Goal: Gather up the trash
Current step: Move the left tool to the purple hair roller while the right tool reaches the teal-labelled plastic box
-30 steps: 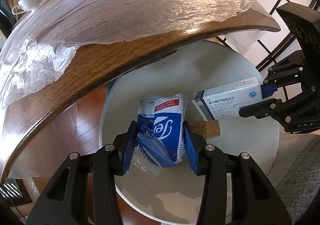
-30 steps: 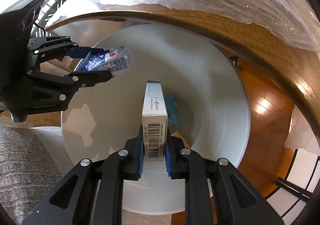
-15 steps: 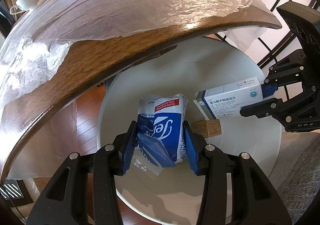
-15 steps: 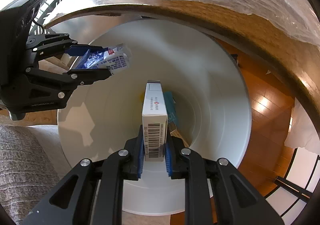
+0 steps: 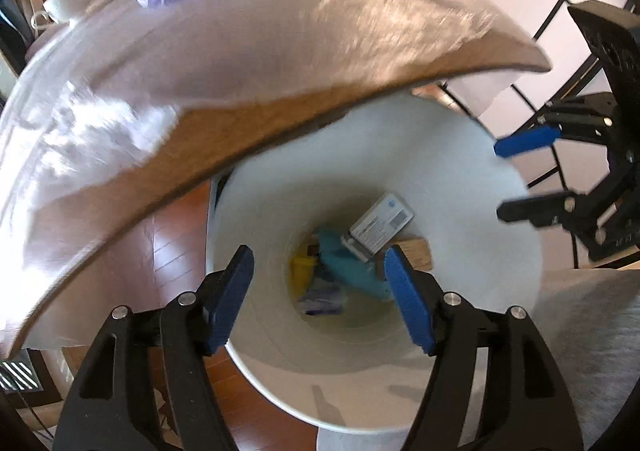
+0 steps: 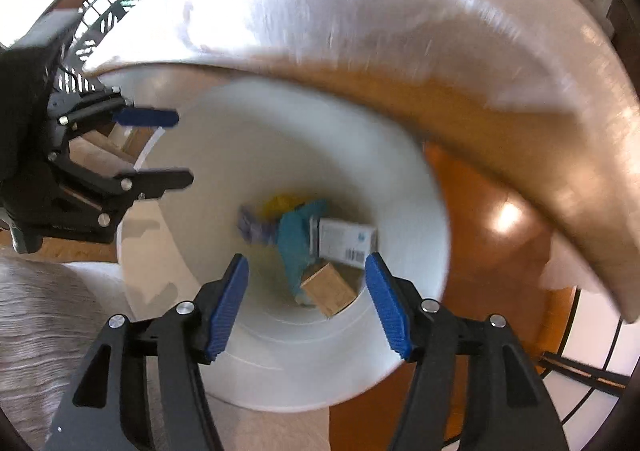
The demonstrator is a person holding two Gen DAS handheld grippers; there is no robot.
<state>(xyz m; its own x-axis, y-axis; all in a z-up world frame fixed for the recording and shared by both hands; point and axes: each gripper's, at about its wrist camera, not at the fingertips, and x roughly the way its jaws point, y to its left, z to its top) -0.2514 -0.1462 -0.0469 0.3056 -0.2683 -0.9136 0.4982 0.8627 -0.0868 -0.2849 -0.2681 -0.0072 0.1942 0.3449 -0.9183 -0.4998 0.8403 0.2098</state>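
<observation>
The white medicine box [image 5: 378, 225] lies flat at the bottom of the white bin [image 5: 460, 179], long axis slanting toward the right gripper [image 6: 306, 301]. Both it and the left gripper [image 5: 318, 297] hang above, jaws just opened, spread and empty.

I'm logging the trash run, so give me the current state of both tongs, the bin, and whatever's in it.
left tongs: just opened, empty, over the bin
right tongs: just opened, empty, over the bin
white bin: upright, holding trash
white medicine box: lying at the bin's bottom
blue-and-white packet: at the bottom, blurred
brown box: at the bottom
</observation>
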